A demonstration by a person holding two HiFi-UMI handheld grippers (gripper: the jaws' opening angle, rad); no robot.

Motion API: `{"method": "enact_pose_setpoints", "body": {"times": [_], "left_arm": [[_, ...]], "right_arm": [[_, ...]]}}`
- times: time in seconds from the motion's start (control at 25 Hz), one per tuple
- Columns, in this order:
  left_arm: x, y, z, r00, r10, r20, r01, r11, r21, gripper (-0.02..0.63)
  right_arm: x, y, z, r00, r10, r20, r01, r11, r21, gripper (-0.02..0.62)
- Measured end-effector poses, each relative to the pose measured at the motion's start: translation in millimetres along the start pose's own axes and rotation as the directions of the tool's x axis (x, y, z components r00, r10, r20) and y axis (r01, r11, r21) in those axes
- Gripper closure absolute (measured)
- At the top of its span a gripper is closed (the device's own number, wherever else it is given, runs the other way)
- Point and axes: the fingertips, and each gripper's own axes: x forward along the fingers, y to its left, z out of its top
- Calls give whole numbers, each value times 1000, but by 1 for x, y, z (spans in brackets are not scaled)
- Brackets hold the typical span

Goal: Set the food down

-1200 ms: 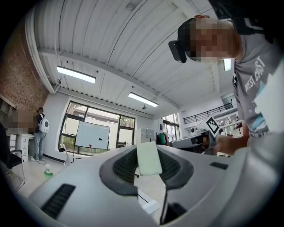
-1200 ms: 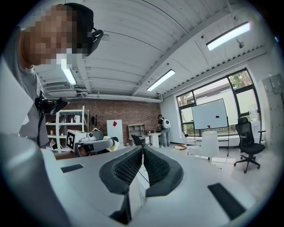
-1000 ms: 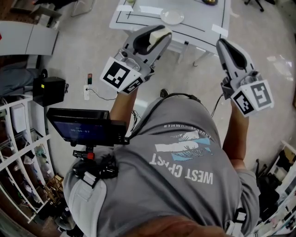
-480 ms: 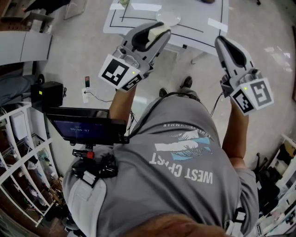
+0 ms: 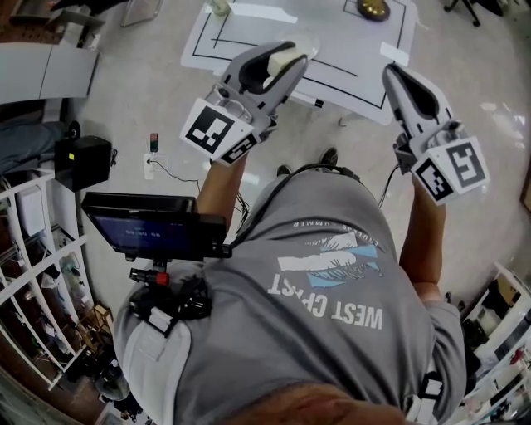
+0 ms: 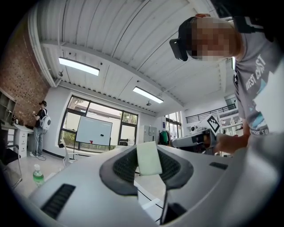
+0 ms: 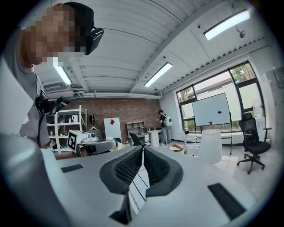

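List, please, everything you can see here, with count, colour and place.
table: one, white with black lines, ahead of the person
food: one, pale, between the left fingers
brown item: one, brown, table's far edge
screen: one, black, at the person's left
box: one, black, floor at left
shelves: one, white, far left
chair: one, black, by the windows
left gripper: one, grey, shut on food
right gripper: one, grey, shut, empty

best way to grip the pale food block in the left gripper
By its two flat opposite sides, coming in from one end, as the left gripper holds the pale block: those sides look parallel, so the pads seat squarely.
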Motion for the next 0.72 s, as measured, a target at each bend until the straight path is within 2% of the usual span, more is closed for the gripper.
{"method": "enact_pose_setpoints", "body": {"times": [0.12,0.44,0.72], "left_arm": [[28,-6,-17,1000,13,-9,-13,1000,13,500],[50,12,-6,997,71,-14,-70,996,47,500],[73,49,-35,993,99,-65,-96,994,52,500]], "right_arm": [[-8,-33,-8,1000,16,9,-16,1000,1,580],[5,-62,9,998,54,12,-54,998,-14,580],[27,-93,-4,999,49,-1,-49,999,16,580]]}}
